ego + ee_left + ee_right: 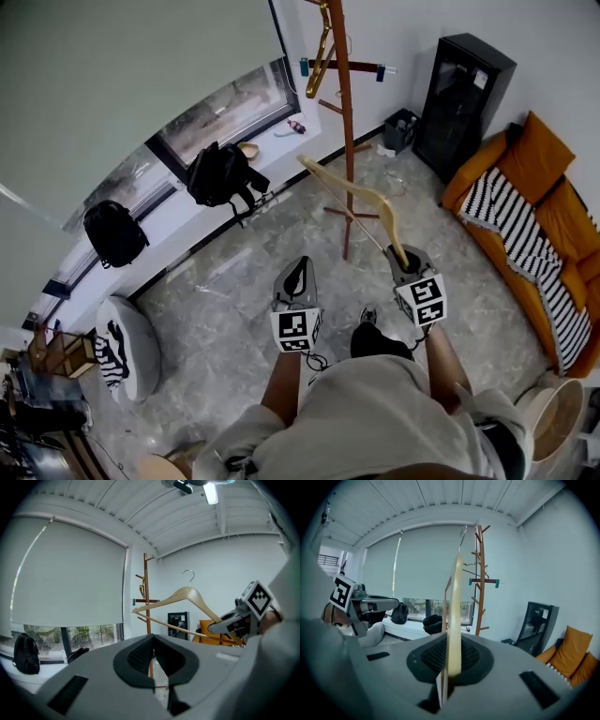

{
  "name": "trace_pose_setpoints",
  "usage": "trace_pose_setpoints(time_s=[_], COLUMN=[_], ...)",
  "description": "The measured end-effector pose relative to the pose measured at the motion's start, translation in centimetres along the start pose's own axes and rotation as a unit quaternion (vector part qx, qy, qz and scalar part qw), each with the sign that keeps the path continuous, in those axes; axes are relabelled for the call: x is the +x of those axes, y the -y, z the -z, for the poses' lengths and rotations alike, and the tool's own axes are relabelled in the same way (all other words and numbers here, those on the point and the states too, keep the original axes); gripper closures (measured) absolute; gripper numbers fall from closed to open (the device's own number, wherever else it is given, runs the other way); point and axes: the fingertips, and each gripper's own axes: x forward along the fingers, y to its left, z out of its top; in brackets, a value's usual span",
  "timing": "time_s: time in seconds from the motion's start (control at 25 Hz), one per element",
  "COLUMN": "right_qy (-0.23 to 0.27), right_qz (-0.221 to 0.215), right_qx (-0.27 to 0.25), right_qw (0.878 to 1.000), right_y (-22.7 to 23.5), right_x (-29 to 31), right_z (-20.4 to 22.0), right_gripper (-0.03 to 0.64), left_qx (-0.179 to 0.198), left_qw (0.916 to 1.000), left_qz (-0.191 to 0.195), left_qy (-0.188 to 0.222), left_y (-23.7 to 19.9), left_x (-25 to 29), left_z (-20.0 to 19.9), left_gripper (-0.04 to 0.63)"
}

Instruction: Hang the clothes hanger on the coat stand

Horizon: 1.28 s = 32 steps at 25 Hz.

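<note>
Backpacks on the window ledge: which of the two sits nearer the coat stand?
The right-hand backpack in the head view, straps hanging off the ledge, nearer the coat stand; the other backpack sits farther left.

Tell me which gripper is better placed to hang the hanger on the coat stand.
Right. The right gripper is shut on the wooden hanger's end, with the coat stand straight ahead of it. The left gripper is shut and empty.
</note>
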Motion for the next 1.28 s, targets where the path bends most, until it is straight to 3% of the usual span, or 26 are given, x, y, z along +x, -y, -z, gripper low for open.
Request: trace_pose_setpoints(time_s=[0.28,0.52,0.68,0.8,0.92,1.0,1.12,1.28], right_qy=[0.001,-0.011,-0.017,-0.028,-0.040,-0.043,-0.045,-0.058], right_qz=[-0.034,-0.085,-0.103,-0.115,-0.128,-0.135,-0.143,-0.147], right_qx=[-0.013,-0.017,-0.041,-0.056,-0.075,-0.082,-0.085,-0.095], right_qw=[0.999,0.996,0.994,0.991,0.988,0.986,0.985,0.983], right_y=[4.8,8.0,9.8,10.7,11.0,11.1,11.5,12.2], right_x=[5.0,7.8,9.0,10.0,11.0,11.7,12.7,14.1], right_z=[-1.4,-2.6,-3.0,-3.0,-3.1,-3.4,-3.9,-4.2], right_gripper=[0.609,0.608,0.608,0.608,0.609,0.608,0.607,0.608], left_qx=[0.030,0.103,0.163,0.247,0.347,0.389,0.419,0.446], left_qw=[0.9994,0.9943,0.9857,0.9672,0.9349,0.9182,0.9063,0.8938], left_qz=[-0.005,-0.022,-0.035,-0.043,-0.065,-0.068,-0.041,-0.006], left_qy=[-0.014,-0.014,-0.024,-0.037,-0.031,-0.027,-0.036,-0.044], left_y=[-1.3,-2.3,-2.5,-3.0,-3.6,-3.9,-3.8,-3.6], left_x=[8.4,14.0,17.5,20.0,22.2,24.0,26.9,29.8], left_z=[-1.5,-3.4,-3.8,-4.1,-5.4,-5.8,-5.4,-4.9], left_gripper=[0.586,0.586,0.586,0.586,0.583,0.537,0.432,0.405])
